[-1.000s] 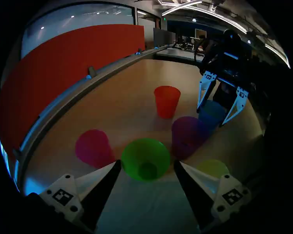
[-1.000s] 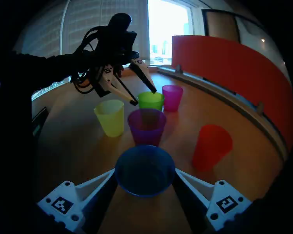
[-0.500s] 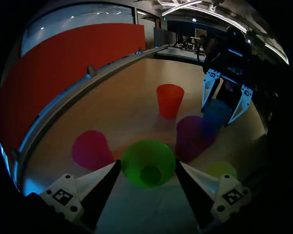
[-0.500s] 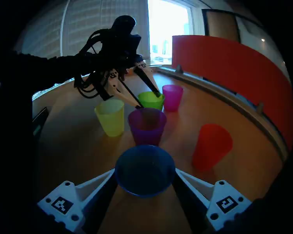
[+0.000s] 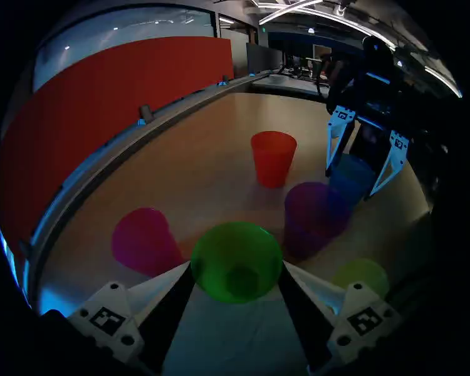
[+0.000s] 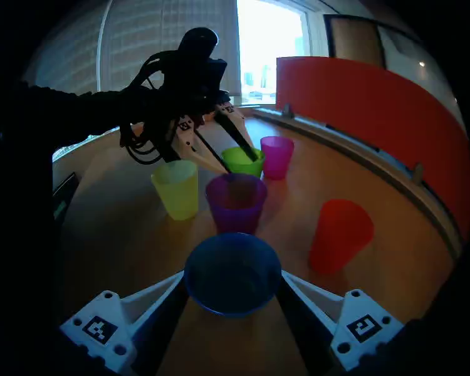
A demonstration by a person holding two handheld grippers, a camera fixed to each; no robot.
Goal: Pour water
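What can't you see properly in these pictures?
- Water in the green cup or blue cup: too dim, both views.
- The yellow cup, left gripper view: bottom hidden behind the left tongs.
- Whether the left tongs or right tongs squeeze their cups: rims hide the contact.

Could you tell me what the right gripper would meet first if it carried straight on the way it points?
The blue cup sits between the fingers of the right gripper; past it, the purple cup looks first in line, though the gap is hard to judge.
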